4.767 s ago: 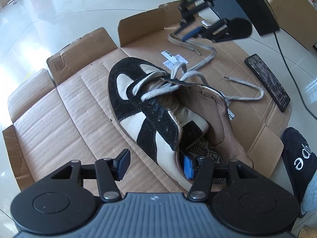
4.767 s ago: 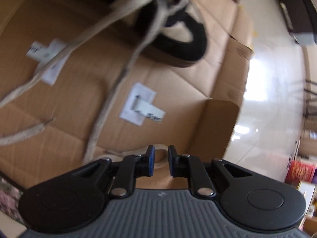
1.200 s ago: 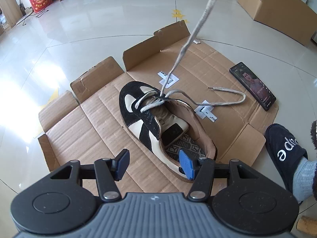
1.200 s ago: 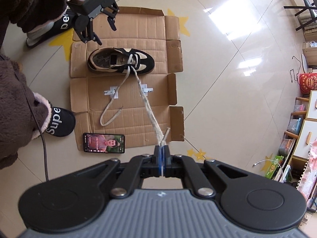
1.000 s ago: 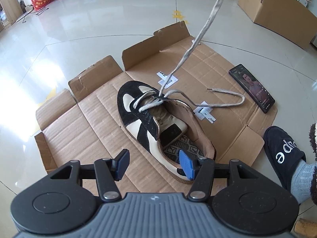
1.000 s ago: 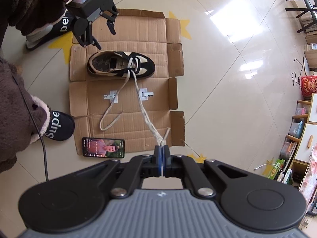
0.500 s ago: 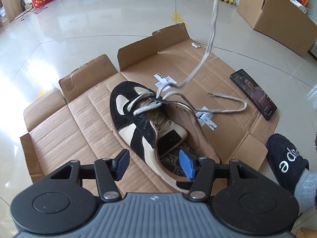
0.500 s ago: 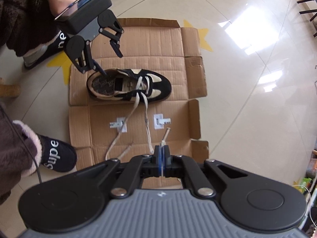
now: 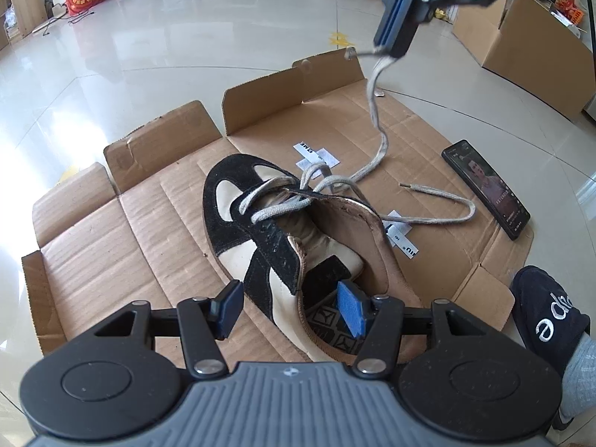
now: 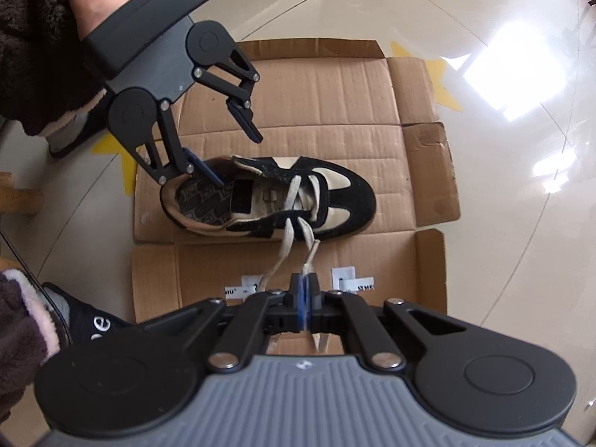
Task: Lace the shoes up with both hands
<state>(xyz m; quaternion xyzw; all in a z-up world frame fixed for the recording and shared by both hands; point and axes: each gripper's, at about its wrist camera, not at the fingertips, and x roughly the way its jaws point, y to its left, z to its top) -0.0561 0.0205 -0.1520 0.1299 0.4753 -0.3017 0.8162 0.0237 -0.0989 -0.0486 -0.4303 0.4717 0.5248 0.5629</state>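
A black and cream shoe (image 9: 283, 238) lies on flattened cardboard (image 9: 111, 223), toe away from my left gripper; it also shows in the right wrist view (image 10: 290, 201). My left gripper (image 9: 290, 307) is open, one pad inside the heel opening, one outside the shoe's side. My right gripper (image 10: 303, 298) is shut on one end of the grey lace (image 9: 376, 111), which hangs slack from it to the eyelets. The other lace end (image 9: 439, 201) lies loose on the cardboard.
A black phone (image 9: 484, 186) lies at the cardboard's right edge. A foot in a black slipper (image 9: 551, 316) stands beside the cardboard. White labels (image 9: 316, 154) are stuck to the cardboard. A cardboard box (image 9: 529, 48) and toys stand on the tiled floor behind.
My right gripper has come down and closer to the shoe with the lace end, so the taut lace is now slack. My left gripper has moved closer onto the heel.
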